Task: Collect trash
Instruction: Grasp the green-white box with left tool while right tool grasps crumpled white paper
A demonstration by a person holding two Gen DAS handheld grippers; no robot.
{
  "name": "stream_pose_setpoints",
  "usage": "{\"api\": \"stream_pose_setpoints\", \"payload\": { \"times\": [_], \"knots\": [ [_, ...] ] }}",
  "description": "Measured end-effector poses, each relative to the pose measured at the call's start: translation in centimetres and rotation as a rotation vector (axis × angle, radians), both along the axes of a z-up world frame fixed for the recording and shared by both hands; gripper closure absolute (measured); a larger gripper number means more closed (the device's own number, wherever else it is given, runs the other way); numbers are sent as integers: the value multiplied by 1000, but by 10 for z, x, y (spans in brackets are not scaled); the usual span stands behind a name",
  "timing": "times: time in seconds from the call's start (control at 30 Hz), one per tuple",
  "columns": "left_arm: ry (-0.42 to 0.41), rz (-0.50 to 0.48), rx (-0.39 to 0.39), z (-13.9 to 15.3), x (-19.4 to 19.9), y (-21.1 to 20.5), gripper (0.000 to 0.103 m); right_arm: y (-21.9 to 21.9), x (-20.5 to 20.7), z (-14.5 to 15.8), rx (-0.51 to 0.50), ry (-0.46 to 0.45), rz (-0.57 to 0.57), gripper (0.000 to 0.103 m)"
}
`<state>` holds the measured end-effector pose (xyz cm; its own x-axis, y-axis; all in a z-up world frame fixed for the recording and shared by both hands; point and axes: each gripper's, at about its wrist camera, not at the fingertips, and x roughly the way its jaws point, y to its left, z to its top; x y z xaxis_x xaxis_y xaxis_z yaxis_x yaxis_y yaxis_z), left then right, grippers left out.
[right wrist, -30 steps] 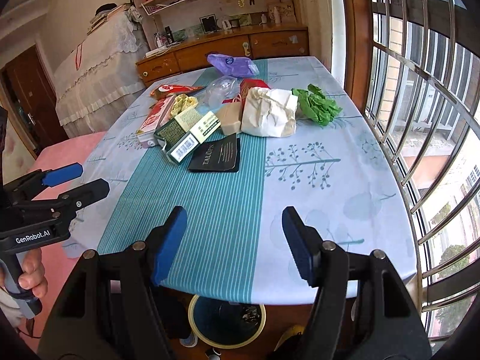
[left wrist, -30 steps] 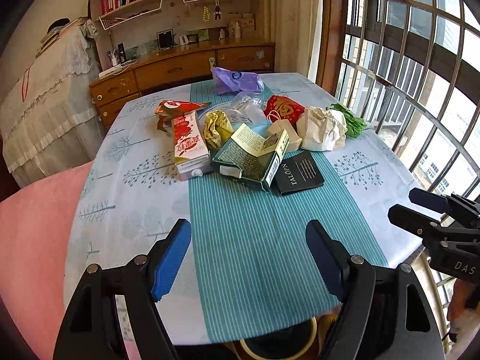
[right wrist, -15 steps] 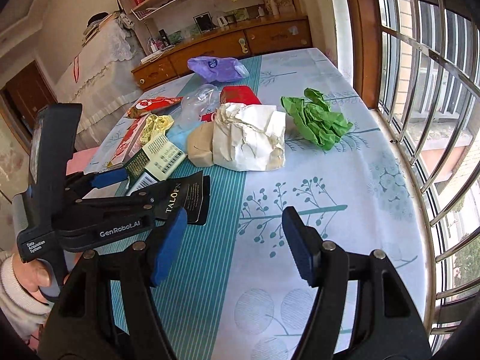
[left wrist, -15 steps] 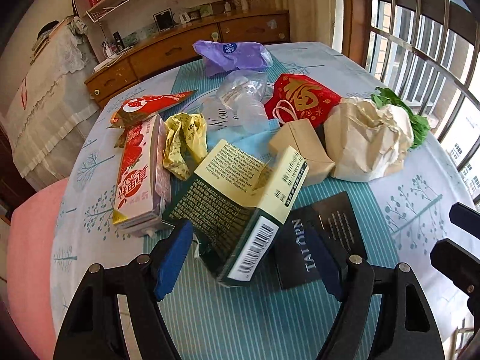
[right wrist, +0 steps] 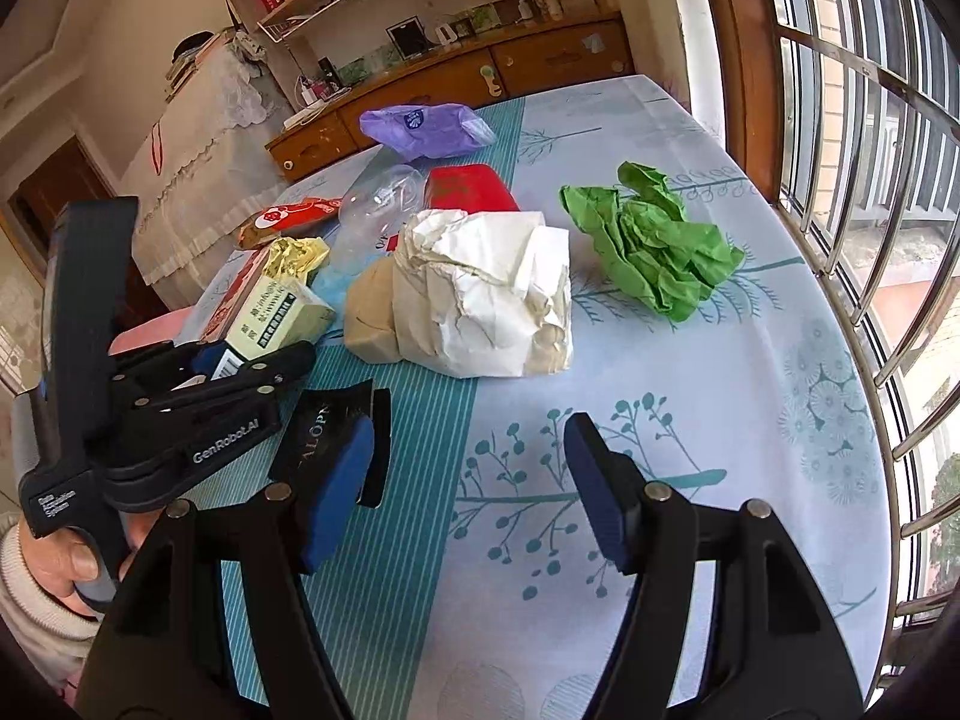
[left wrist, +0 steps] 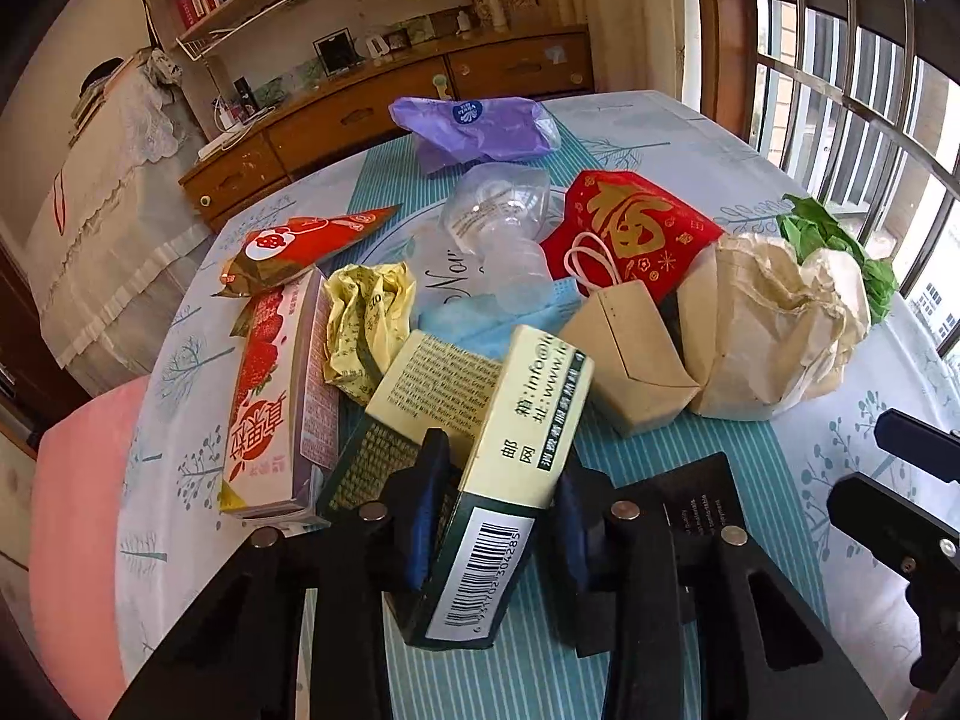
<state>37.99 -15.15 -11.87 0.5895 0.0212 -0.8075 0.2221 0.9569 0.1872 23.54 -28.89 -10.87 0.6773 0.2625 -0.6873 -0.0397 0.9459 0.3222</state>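
Observation:
A pile of trash lies on the table. My left gripper [left wrist: 498, 498] is shut on a dark green and cream carton [left wrist: 480, 510], which also shows in the right wrist view [right wrist: 276, 318]. Beside it lie a strawberry milk carton [left wrist: 276, 414], a yellow wrapper [left wrist: 366, 312], a tan box [left wrist: 630, 360], a crumpled white paper bag [right wrist: 486, 294], a red bag [left wrist: 630, 228] and a black card [right wrist: 324, 426]. My right gripper [right wrist: 468, 480] is open and empty above the tablecloth, to the right of the black card.
Crumpled green paper [right wrist: 654, 246] lies at the right, a purple bag [right wrist: 420, 129] at the far side, a clear plastic bottle [left wrist: 498, 216] in the middle. A barred window [right wrist: 870, 150] stands right of the table. A pink seat [left wrist: 72, 510] is at the left.
My left gripper moved forward to the pile and closed on the green and cream carton. My right gripper moved forward over the table and stays open.

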Motion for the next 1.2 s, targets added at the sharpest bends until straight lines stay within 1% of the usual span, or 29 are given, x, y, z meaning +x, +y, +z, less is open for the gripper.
{"api": "stream_pose_setpoints", "payload": {
  "times": [0.03,0.07,0.13,0.23,0.3,0.43,0.57,0.6,0.63,0.7,0.83,0.93,1.07,1.2],
  "knots": [
    [-8,-1,-8,4,-1,1,75,0,3,1,-3,2,-4,39],
    [-15,-2,-20,9,-5,3,79,-1,6,2,-6,-2,-10,39],
    [-15,-3,-62,19,-6,6,79,-1,11,7,-8,-28,-22,31],
    [-27,-5,-112,35,-11,12,79,1,19,15,-19,-71,-37,28],
    [-38,-11,-142,46,-15,15,79,4,28,18,-29,-76,-50,26],
    [-51,-29,-194,64,-26,23,79,8,52,15,-41,-57,-73,25],
    [-46,-41,-210,74,-38,31,79,11,73,3,-65,-13,-116,25],
    [-42,-40,-212,75,-41,33,79,11,77,-1,-51,5,-121,31],
    [-36,-39,-215,76,-44,36,79,11,77,-4,-30,10,-119,44],
    [-29,-38,-218,79,-51,41,79,15,72,-1,-45,-9,-128,59],
    [-40,-33,-210,89,-71,53,79,24,52,17,-68,-48,-115,61],
    [-44,-31,-220,101,-90,65,79,29,27,33,-68,-71,-99,62],
    [-57,-30,-243,120,-123,84,79,40,-14,60,-72,-117,-77,62],
    [-73,-28,-267,142,-163,106,79,55,-66,86,-76,-158,-50,62]
  ]
}}
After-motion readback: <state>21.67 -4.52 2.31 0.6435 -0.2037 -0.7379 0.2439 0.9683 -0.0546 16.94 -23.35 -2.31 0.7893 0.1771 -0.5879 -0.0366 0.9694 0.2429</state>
